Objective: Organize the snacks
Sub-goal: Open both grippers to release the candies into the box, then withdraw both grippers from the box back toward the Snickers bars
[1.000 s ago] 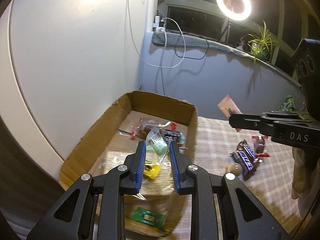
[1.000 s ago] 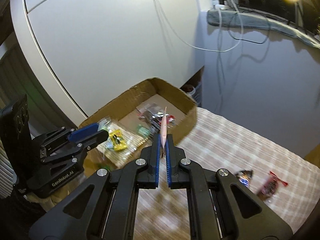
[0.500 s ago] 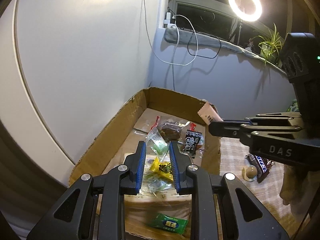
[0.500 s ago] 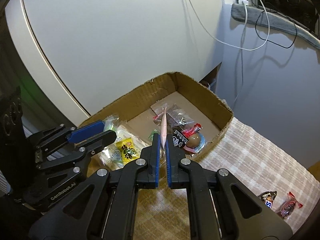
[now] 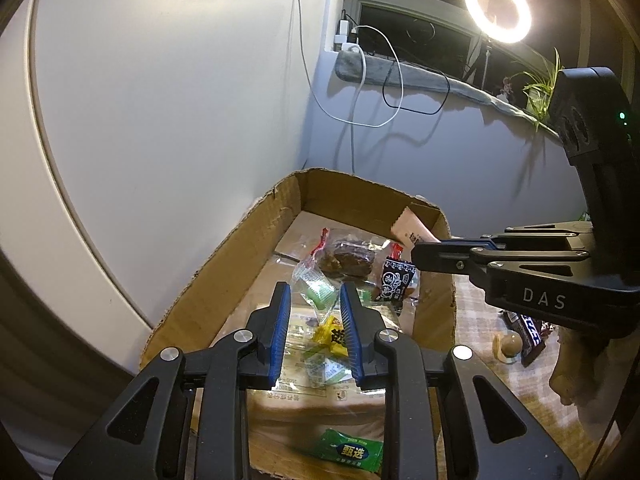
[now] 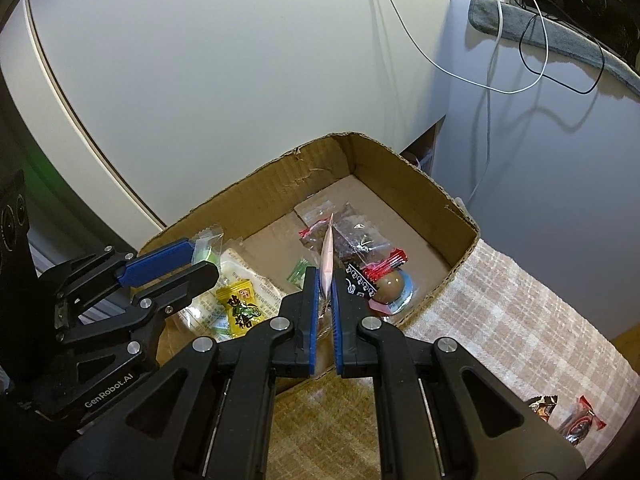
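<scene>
A cardboard box (image 5: 240, 252) holds several wrapped snacks: a brown cake packet (image 5: 348, 256), a black packet (image 5: 394, 280), a yellow candy (image 6: 240, 308). My left gripper (image 5: 314, 300) is shut on a green candy in clear wrap (image 5: 316, 288) and holds it above the box; it also shows in the right wrist view (image 6: 208, 252). My right gripper (image 6: 326, 280) is shut on a thin pink packet (image 6: 328, 256), edge-on, over the box's right side. The pink packet shows in the left wrist view (image 5: 412, 232) over the box's right wall.
A checked cloth (image 6: 520, 320) covers the table right of the box. Loose snacks lie on it: dark bars (image 5: 528, 324), a round sweet (image 5: 510, 346), two wrapped candies (image 6: 568, 420). A white wall stands behind the box. A green packet (image 5: 348, 448) lies at the box's near end.
Both grippers moved toward the box with their snacks. The right gripper carried the pink packet from above the cloth to over the box's right side.
</scene>
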